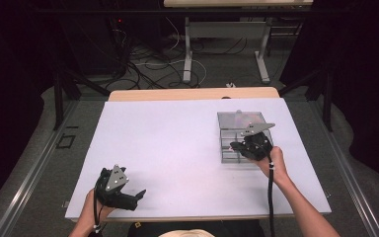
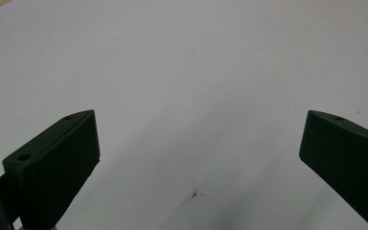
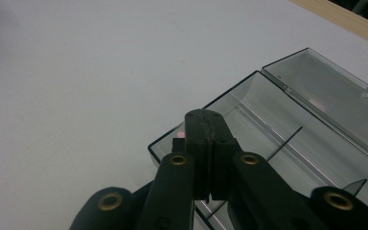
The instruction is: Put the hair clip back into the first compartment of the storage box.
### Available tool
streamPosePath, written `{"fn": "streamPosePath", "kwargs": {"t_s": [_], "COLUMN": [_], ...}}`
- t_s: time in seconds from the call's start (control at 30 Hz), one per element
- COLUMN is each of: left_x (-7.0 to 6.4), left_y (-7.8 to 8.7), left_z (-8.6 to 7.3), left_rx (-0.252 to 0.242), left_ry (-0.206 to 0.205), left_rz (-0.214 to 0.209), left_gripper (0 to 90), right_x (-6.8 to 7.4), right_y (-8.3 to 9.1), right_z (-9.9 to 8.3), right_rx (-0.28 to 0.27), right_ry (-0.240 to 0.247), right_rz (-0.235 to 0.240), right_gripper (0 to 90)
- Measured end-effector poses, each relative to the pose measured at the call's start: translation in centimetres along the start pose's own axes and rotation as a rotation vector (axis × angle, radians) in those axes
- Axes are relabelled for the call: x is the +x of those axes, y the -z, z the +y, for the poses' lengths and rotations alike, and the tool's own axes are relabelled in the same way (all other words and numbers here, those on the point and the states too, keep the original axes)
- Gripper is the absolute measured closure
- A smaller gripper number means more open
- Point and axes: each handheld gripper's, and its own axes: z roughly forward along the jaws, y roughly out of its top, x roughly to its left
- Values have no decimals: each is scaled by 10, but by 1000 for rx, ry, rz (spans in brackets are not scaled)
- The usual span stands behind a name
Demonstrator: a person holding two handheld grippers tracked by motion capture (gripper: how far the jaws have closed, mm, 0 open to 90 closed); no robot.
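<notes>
A clear grey plastic box (image 1: 226,148) with divided compartments sits on the right of the white mat (image 1: 177,143), its lid (image 1: 240,119) folded open behind it. My right gripper (image 1: 234,146) hovers over the box's near compartments. In the right gripper view that gripper (image 3: 206,117) has its jaws pressed together above the box's (image 3: 268,124) corner, with a small pink and black speck (image 3: 178,136) beside the tips; I cannot tell what it is. The lid (image 3: 326,91) lies beyond. My left gripper (image 1: 140,194) rests near the front left edge, and in its own view the left gripper (image 2: 200,115) stands open over bare mat.
The mat covers a wooden table whose far edge (image 1: 192,94) shows behind it. Beyond lie floor cables (image 1: 148,64) and the legs of another table (image 1: 187,49). A faint pinkish patch (image 1: 249,118) shows in the lid.
</notes>
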Motion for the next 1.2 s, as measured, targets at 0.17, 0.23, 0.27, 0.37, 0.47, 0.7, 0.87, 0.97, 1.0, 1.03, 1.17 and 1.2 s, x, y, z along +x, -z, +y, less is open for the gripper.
{"fn": "streamPosePath", "kwargs": {"t_s": [0.17,0.23,0.27,0.37,0.47,0.7,0.87,0.97,1.0,1.03,1.17,1.2], "left_x": [0,0,0,0,0,0,1,0,1,1,0,0], "left_y": [0,0,0,0,0,0,0,-1,-1,-1,-1,-1], "left_z": [0,0,0,0,0,0,0,0,0,0,0,0], "left_rx": [1,0,1,0,1,1,0,-1,-1,-2,3,3], "left_ry": [-1,0,0,0,0,-1,-12,-11,-12,-11,-6,-6], "left_rz": [0,0,0,-1,-1,0,6,4,5,5,-1,-1], "left_gripper": [3,3,3,3,2,3,2,2,2,2,2,2], "right_x": [-4,-4,-5,-6,-7,-8,-9,-10,-10,-10,-12,-12], "right_y": [1,1,1,1,1,0,-2,-4,-4,-5,-6,-6], "right_z": [0,0,0,0,0,1,3,4,4,5,6,6], "right_rx": [5,6,4,0,-3,4,3,2,2,-3,-4,-4], "right_ry": [-11,-11,-13,-14,-12,-11,-3,-7,-7,-9,-8,-8], "right_rz": [-15,-17,-29,-36,-40,-58,-71,-75,-75,-76,-87,-87], "right_gripper": [900,900,900,900,900,900,900,900,900,900,900,900]}}
